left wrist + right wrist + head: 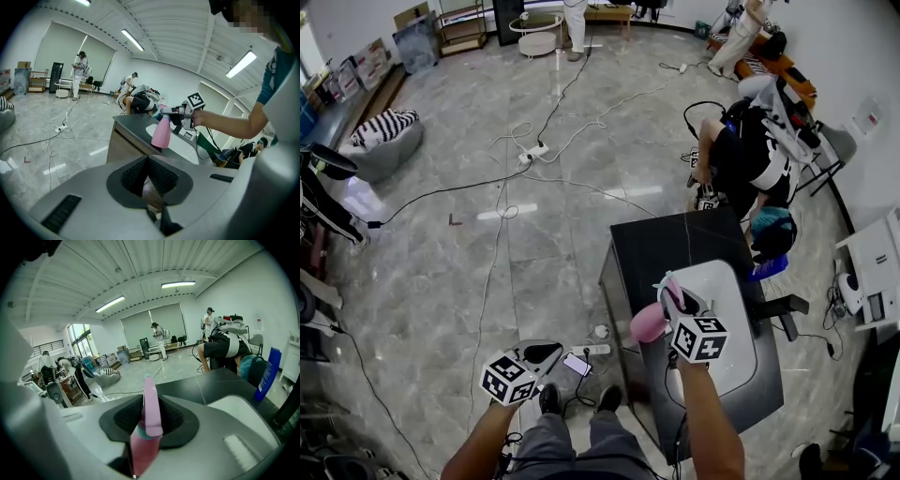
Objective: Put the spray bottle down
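The pink spray bottle [648, 324] hangs tilted from my right gripper [673, 298], which is shut on the bottle's neck and trigger head. It is over the near left edge of the dark table [675, 246], beside a white tray [733, 323]. In the left gripper view the bottle [161, 134] has its base at or just above the tabletop; I cannot tell whether it touches. In the right gripper view the bottle [146, 430] fills the gap between the jaws of my right gripper [148, 422]. My left gripper [538, 354] hangs low over the floor, left of the table, shut and empty [149, 174].
Cables and a power strip [533, 150] run across the grey floor. A phone [577, 364] lies by my feet. A person [748, 155] sits bent over behind the table. A white cabinet [874, 267] stands at the right, and a beanbag [384, 141] at the far left.
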Available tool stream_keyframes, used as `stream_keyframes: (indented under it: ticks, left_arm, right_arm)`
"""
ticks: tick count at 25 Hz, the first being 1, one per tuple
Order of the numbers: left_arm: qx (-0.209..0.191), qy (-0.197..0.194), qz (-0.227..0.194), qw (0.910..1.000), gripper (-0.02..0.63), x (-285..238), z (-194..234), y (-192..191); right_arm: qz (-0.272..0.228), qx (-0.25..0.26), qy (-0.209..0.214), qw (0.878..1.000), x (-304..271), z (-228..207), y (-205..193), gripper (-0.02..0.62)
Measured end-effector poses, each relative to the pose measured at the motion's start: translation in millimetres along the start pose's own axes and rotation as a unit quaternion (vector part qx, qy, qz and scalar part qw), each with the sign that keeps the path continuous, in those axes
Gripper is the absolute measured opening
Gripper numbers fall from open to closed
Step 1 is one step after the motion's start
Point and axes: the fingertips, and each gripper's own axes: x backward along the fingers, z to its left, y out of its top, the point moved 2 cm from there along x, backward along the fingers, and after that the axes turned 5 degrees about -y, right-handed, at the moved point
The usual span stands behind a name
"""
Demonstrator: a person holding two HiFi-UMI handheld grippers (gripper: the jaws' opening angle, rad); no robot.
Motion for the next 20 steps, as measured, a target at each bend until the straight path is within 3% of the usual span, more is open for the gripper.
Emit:
stream_keyframes:
  ticks: [20]
  left_arm:
    - [0.003,0.003,0.002,1.0,0.006,1.1,-3.7,-7.2]
  right_arm:
    - [-0.001,-0.002,0.005,1.0,6.2,-0.1,-3.5,0.103]
